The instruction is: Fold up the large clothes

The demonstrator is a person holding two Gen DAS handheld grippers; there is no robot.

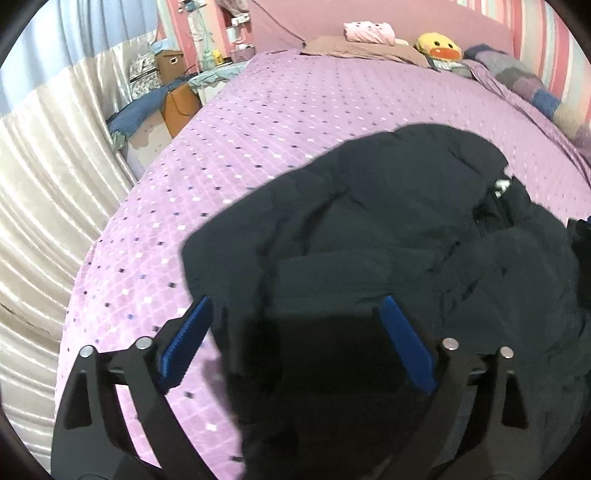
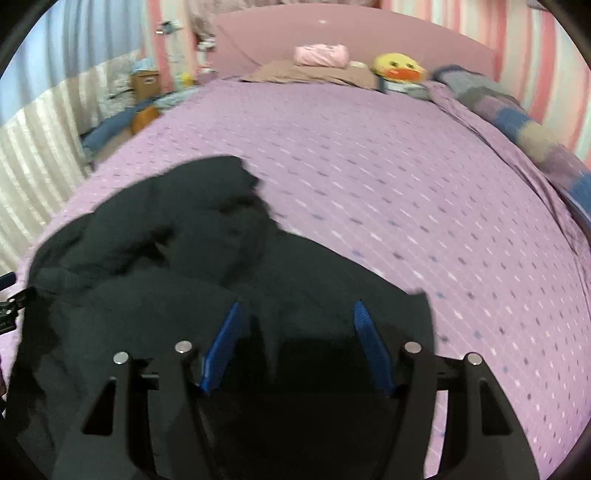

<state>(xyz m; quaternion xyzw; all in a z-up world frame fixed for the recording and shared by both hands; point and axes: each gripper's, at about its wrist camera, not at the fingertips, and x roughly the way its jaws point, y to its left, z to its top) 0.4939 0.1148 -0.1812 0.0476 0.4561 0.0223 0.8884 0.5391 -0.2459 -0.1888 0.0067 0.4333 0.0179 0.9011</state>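
Observation:
A black padded jacket (image 1: pixel 388 206) lies crumpled on the purple dotted bedspread (image 1: pixel 258 122), near the bed's front edge. My left gripper (image 1: pixel 295 301) hovers over the jacket's left part with its blue pads (image 1: pixel 188 339) spread wide and bare, so it is open. In the right wrist view the jacket (image 2: pixel 177 236) fills the lower left. My right gripper (image 2: pixel 297 306) stands over the jacket's right corner, jaws moderately apart. Dark cloth lies between and below the pads (image 2: pixel 369 343), whose inner faces show uncovered.
Pillows, a folded pink cloth (image 1: pixel 367 32) and a yellow duck plush (image 1: pixel 439 46) sit at the headboard. A patchwork blanket (image 2: pixel 517 122) runs along the bed's right side. Left of the bed are boxes (image 1: pixel 170 62), a blue cloth and pale curtains (image 1: pixel 44 177).

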